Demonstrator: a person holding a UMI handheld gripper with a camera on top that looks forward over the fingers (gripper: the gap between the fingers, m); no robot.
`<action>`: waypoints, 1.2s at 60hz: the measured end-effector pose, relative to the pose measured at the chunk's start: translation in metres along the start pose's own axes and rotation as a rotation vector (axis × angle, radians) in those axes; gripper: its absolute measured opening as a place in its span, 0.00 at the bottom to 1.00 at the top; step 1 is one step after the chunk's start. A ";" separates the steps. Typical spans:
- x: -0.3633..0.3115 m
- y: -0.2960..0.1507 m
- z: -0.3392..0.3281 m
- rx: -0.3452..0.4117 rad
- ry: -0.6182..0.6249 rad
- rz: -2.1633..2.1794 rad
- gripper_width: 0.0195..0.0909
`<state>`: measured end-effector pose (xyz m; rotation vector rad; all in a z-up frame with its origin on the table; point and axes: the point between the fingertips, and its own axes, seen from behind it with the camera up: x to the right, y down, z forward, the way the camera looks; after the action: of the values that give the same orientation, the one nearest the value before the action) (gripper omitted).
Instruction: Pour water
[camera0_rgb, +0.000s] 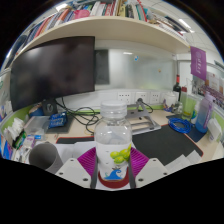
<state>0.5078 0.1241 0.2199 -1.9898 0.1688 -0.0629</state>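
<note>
A clear plastic water bottle with a white cap, a yellow-green and blue label and a red base stands upright between my gripper's fingers. My gripper is shut on the bottle: the magenta pads press against its lower sides. The bottle is held above the desk, in front of the dark mat. A grey cup stands on the desk to the left of the fingers.
A dark monitor stands at the back left, with a shelf of books above. Blue items and a dark bottle are at the right. Cables and small clutter lie on the white desk.
</note>
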 end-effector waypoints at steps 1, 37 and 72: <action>-0.001 0.003 0.001 -0.001 -0.009 0.001 0.36; 0.006 0.045 -0.095 -0.116 0.065 0.000 0.79; -0.046 -0.038 -0.302 -0.121 0.052 -0.002 0.79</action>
<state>0.4288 -0.1262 0.3801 -2.1102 0.2083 -0.1074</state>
